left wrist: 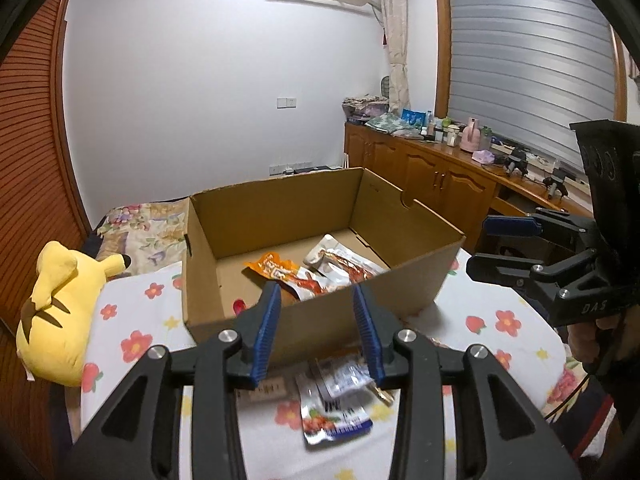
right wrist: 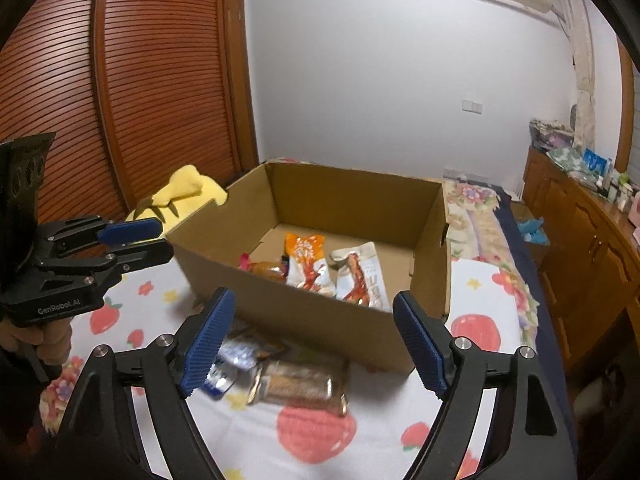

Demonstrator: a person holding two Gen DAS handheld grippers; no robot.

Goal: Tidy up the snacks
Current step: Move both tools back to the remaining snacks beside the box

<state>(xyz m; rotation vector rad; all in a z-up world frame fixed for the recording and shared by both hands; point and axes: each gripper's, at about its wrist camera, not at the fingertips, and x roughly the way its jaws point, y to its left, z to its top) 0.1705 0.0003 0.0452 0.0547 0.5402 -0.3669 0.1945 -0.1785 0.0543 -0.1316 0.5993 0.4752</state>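
Your left gripper (left wrist: 316, 312) hangs with its blue ribbed pads parted by a modest gap and nothing between them, while your right gripper (right wrist: 316, 340) stands much wider, equally empty. No earlier view is on hand, so I'm only calling how they sit now.

Just ahead of both sits the open brown cardboard box (left wrist: 320, 320), and inside it lie an orange-and-white snack pouch (right wrist: 306, 264), a white pouch with a red chicken-foot print (right wrist: 362, 276) and a small amber-wrapped item (right wrist: 266, 269) beside a scrap of pink. Below your left pads, on the near side of the box wall, rest a white-and-blue foil snack packet (left wrist: 332, 420) and a clear crinkled sachet (left wrist: 346, 374) on the flower-print bedsheet (left wrist: 132, 320). Under your right gripper, slightly blurred, lies a clear packet of brown snacks (right wrist: 300, 384).

By my read, you're between drops: some snacks are boxed, the loose ones are next. That calls for dipping toward the sheet, straddling one packet's edge and pinching firmly, since thin foil slides. Off to your left, well clear, slumps a yellow plush toy (left wrist: 60, 312).
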